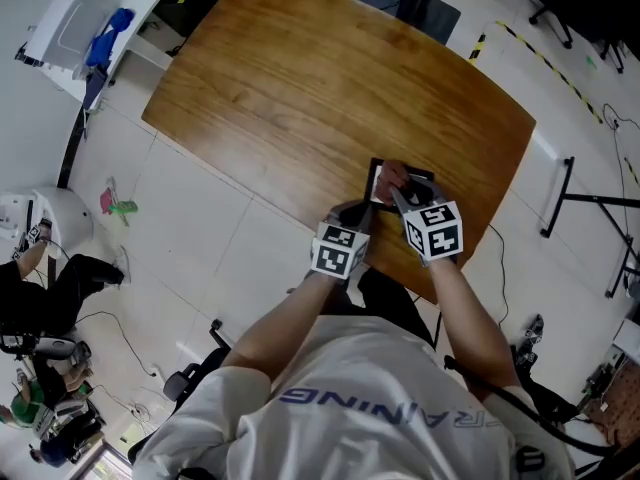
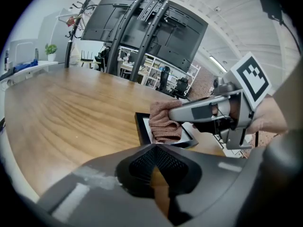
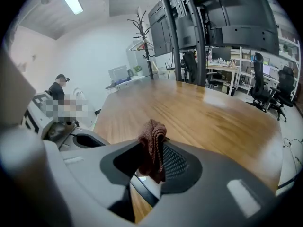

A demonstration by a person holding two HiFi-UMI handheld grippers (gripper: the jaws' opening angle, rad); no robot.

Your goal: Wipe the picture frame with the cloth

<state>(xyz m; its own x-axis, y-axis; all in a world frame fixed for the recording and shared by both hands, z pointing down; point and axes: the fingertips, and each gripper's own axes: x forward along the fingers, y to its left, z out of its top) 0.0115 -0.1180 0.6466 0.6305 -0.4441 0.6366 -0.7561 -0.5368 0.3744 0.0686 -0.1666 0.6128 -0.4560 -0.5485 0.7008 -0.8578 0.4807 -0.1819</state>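
Wooden table [image 1: 300, 78], frame [image 2: 141, 127] lying flat, cloth [image 3: 151, 145] gripped

Smooth brown wooden desk [image 1: 300, 98], satin sheen. Rust-brown knitted cloth [image 3: 151, 136], coarse ribbed weave. Black rectangular picture frame [image 2: 140, 126], glossy. Right claw [image 3: 152, 156]: matt grey plastic, mesh-textured pads.

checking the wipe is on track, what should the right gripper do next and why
Probably drag the right gripper sideways across the picture frame: its jaws are shut on the cloth, which seems to rest on the frame, lying flat on the table. The left gripper is shut and empty nearby.
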